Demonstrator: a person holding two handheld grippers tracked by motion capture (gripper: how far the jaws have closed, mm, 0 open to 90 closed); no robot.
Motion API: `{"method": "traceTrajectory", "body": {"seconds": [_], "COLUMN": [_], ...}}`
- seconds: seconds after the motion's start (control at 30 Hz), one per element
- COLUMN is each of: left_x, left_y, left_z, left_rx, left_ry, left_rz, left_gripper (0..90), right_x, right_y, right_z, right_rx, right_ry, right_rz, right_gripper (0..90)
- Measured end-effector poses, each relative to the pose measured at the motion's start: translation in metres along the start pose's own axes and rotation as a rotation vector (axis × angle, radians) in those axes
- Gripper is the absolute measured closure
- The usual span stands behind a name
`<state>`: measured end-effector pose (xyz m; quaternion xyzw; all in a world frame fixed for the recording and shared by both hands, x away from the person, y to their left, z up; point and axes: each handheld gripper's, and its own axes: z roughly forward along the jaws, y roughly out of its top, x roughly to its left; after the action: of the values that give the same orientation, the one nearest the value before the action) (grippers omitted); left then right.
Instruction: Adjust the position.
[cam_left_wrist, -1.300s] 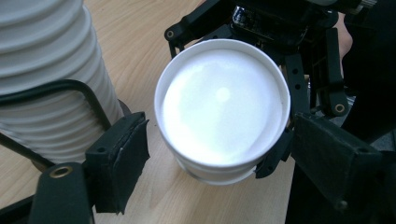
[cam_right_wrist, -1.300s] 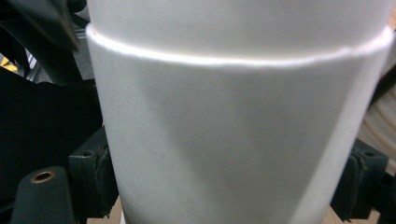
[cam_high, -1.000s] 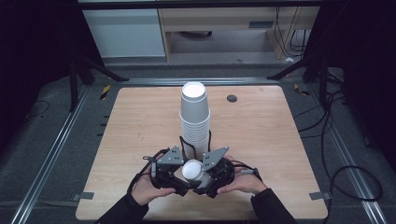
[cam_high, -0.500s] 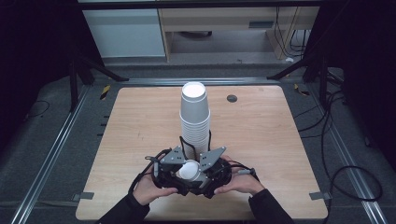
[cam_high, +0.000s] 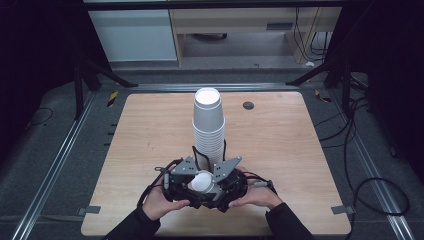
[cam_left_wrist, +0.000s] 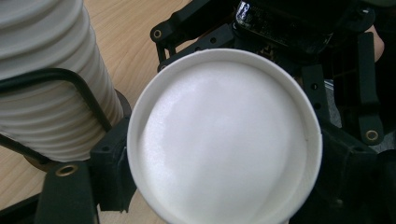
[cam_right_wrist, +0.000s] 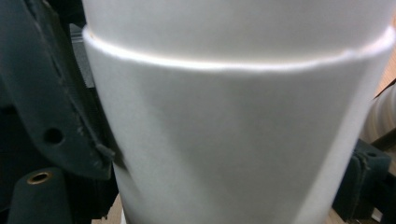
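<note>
Cup (cam_high: 202, 181) sits between the two grippers at the near edge of the worktop (cam_high: 280, 150), its white bottom turned up toward the high camera, just in front of the tall stack (cam_high: 209, 125) of cups. The right gripper (cam_high: 226, 184) clamps its wall; in the right gripper view the wall (cam_right_wrist: 233, 140) is squeezed between the black jaws. The left gripper (cam_high: 181, 184) has just been closing, with the cup's base (cam_left_wrist: 224, 140) close before it and its jaws flanking the rim, though I cannot tell whether its pads press yet. Trouble, as I see it, is crushing: thin paper pinched from two sides could buckle or fold, and a dented cup would no longer nest cleanly. If more than one cup is stuck together here, a pull with uneven grip might let it slip and drop on the worktop. The stack stands very near the grippers, so a sideways jerk could knock it over.
</note>
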<state>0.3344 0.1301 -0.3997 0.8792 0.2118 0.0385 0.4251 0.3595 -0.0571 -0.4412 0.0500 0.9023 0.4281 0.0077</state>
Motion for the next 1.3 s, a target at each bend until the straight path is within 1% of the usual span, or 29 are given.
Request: {"method": "traceTrajectory", "body": {"seconds": [0.13,0.23,0.33,0.37,0.43,0.53,0.67,0.73,0.77,0.9,0.93,1.0,1.1,1.17,1.23,1.3], "left_x": [0.000,0.001,0.001,0.002,0.002,0.003,0.005,0.007,0.008,0.012,0.013,0.015,0.020,0.021,0.022,0.022], "left_y": [0.000,0.000,0.000,0.000,0.001,0.001,0.000,0.000,0.000,-0.001,-0.001,-0.002,-0.004,-0.005,-0.005,-0.005], "left_z": [-0.001,-0.002,-0.004,-0.005,-0.006,-0.008,-0.014,-0.017,-0.019,-0.029,-0.031,-0.036,-0.044,-0.049,-0.050,-0.051], "left_rx": [-0.002,-0.003,-0.009,-0.014,-0.018,-0.022,-0.033,-0.047,-0.049,-0.092,-0.096,-0.120,-0.166,-0.196,-0.212,-0.231], "left_ry": [0.000,0.008,0.017,0.015,0.022,0.028,0.035,0.034,0.038,0.050,0.051,0.061,0.066,0.062,0.051,0.039], "left_rz": [-0.003,0.004,0.001,-0.002,0.002,0.003,-0.003,-0.006,-0.007,-0.016,-0.019,-0.025,-0.044,-0.048,-0.051,-0.053], "left_gripper": [20.6,20.8,20.8,20.9,20.9,20.9,20.9,20.8,20.8,20.8,20.8,20.8,20.8,20.8,20.8,20.8], "right_x": [0.000,-0.001,-0.002,-0.002,-0.002,-0.002,-0.003,-0.004,-0.004,-0.006,-0.006,-0.006,-0.006,-0.007,-0.007,-0.006], "right_y": [0.000,0.000,0.000,0.000,0.000,0.000,0.001,0.002,0.002,0.001,0.001,0.000,0.000,-0.001,-0.001,-0.001], "right_z": [0.001,0.001,0.000,-0.001,-0.002,-0.003,-0.009,-0.015,-0.017,-0.030,-0.032,-0.036,-0.040,-0.040,-0.039,-0.038], "right_rx": [0.001,0.000,0.001,-0.001,-0.006,-0.014,-0.042,-0.069,-0.074,-0.104,-0.114,-0.128,-0.131,-0.131,-0.134,-0.141], "right_ry": [-0.010,-0.017,-0.020,-0.022,-0.021,-0.031,-0.046,-0.063,-0.068,-0.099,-0.102,-0.103,-0.114,-0.118,-0.116,-0.099], "right_rz": [0.007,0.011,0.030,0.026,0.030,0.039,0.045,0.055,0.059,0.071,0.075,0.079,0.078,0.083,0.086,0.092], "right_gripper": [13.0,11.4,8.8,8.7,6.8,6.3,5.4,4.9,4.3,3.9,3.8,3.8,3.3,3.2,3.1,3.1]}}
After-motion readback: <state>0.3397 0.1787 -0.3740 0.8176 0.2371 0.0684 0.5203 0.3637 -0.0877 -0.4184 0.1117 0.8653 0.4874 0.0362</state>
